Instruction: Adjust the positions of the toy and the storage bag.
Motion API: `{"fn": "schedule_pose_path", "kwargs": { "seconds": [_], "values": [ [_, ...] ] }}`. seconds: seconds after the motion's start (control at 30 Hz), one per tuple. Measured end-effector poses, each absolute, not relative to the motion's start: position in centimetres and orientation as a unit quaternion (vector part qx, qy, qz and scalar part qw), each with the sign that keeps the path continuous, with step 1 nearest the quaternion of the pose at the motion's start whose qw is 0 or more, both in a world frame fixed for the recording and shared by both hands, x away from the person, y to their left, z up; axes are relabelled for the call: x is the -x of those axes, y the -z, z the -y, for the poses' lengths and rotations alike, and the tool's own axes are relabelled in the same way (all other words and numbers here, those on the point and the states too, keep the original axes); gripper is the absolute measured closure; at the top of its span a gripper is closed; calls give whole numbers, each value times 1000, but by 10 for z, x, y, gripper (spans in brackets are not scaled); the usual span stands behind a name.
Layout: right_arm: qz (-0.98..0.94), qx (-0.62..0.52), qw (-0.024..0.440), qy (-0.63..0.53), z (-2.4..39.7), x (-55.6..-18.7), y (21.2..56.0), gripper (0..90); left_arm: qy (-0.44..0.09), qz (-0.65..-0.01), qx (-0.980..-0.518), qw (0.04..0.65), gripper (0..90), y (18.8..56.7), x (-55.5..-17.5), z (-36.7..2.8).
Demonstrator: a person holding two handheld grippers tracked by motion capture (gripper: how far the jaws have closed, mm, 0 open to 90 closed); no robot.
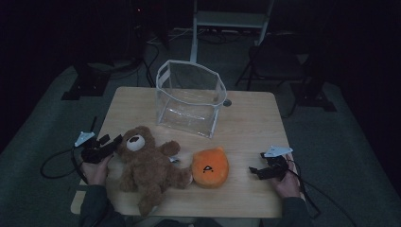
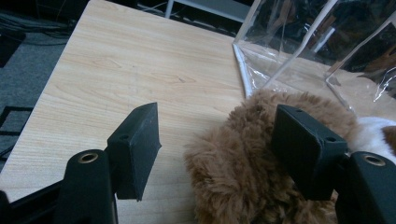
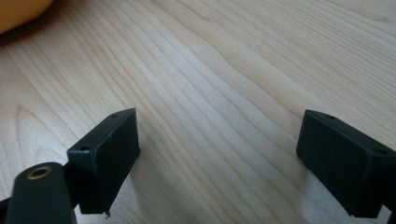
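Two grippers: both worked at the near edge of the table (image 1: 246,118), on the person's side of the clear bag (image 1: 189,97).
Left gripper (image 1: 113,143): its jaws stood partly spread around the teddy bear's (image 1: 144,165) head; one pad lay in the fur and the other stood clear of it, so nothing was gripped.
Right gripper (image 1: 254,171): jaws wide and empty over bare wood, well to the right of the bag and nearer the person.
Teddy bear: lay on its back in front of the bag, to its left, apart from it.
Bear's axis: long axis ran diagonally, head toward the bag's left side, legs toward the near edge.
Orange plush (image 1: 210,167): just in front of the bag, touching the bear's paw.
Clear bag: upright, mouth open, nothing inside.
Progress: packing seemed barely begun; both toys were likely still to be lifted in.
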State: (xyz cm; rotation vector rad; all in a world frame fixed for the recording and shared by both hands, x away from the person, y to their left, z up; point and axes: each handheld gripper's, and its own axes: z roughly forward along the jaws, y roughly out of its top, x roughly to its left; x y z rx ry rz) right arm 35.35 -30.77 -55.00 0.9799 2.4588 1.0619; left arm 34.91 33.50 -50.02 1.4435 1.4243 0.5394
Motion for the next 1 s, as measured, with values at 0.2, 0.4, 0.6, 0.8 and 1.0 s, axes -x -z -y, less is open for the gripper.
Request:
{"fn": "schedule_pose_path", "kwargs": {
  "seconds": [0.2, 0.4, 0.6, 0.8, 1.0],
  "values": [
    [-851, -344, 146, -368, 308, -353, 550, 125, -223, -583, -602, 497, 326, 495, -346, -332],
    [-850, -348, 148, -367, 308, -353, 550, 125, -225, -576, -609, 496, 319, 491, -342, -330],
    [-849, -351, 149, -367, 308, -353, 550, 125, -224, -569, -618, 495, 307, 489, -341, -327],
    [-849, -351, 149, -367, 309, -353, 550, 125, -221, -566, -629, 485, 308, 490, -343, -322],
    [-848, -351, 150, -366, 309, -353, 550, 125, -203, -564, -634, 488, 342, 492, -347, -322]
  ]
}}
